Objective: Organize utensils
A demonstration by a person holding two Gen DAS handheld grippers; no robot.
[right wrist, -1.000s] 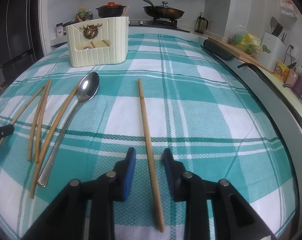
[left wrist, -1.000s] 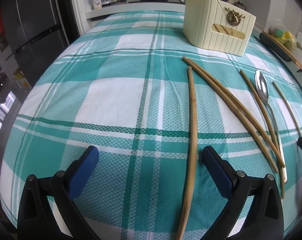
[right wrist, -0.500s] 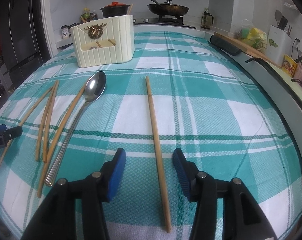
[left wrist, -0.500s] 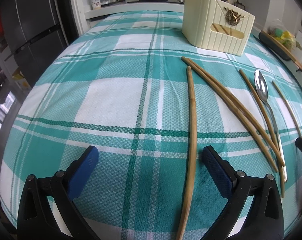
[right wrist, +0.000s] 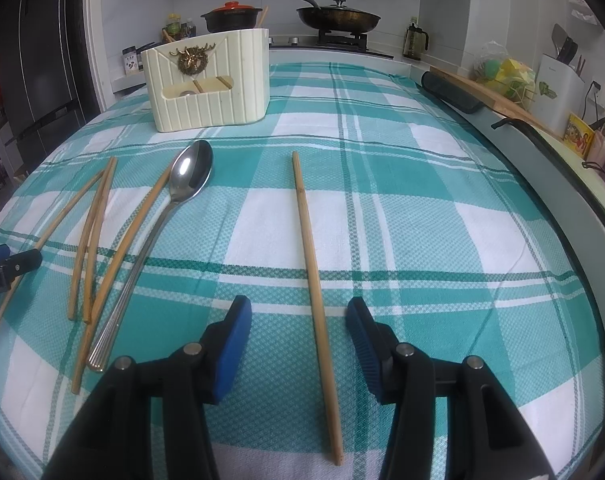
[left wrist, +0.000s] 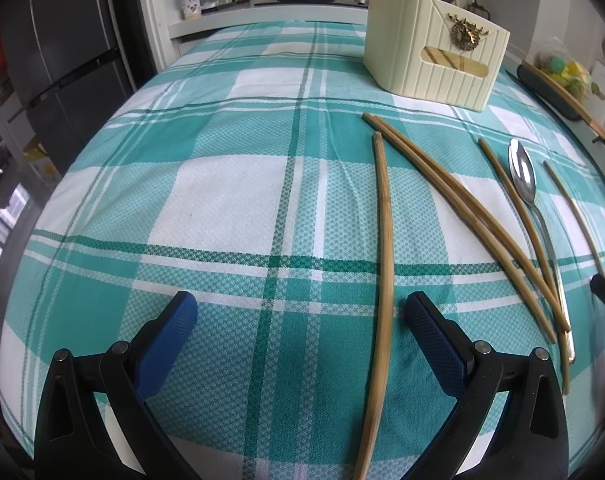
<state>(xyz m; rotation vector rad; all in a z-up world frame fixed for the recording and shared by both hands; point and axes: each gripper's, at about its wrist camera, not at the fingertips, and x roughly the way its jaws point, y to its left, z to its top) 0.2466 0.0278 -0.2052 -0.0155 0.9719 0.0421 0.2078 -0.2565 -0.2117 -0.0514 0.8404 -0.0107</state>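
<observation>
**Both hand-held grippers open over loose chopsticks**

On my left, the left hand-held gripper (left wrist: 300, 322) stands wide open above the checked cloth (left wrist: 222, 200) of the worktop, touching nothing. One chopstick (left wrist: 383, 280) lies between its pads, long axis pointing away toward the cream utensil holder (left wrist: 430, 64). Farther right lie more chopsticks (left wrist: 462, 216) and a steel spoon (right wrist: 190, 174), bowl toward the holder. My right hand-held gripper (right wrist: 298, 322) has just been opening; a single chopstick (right wrist: 314, 264) lies between its pads, untouched, pointing away. Printed writing shows at the left edge of the right view, only partly readable.
</observation>
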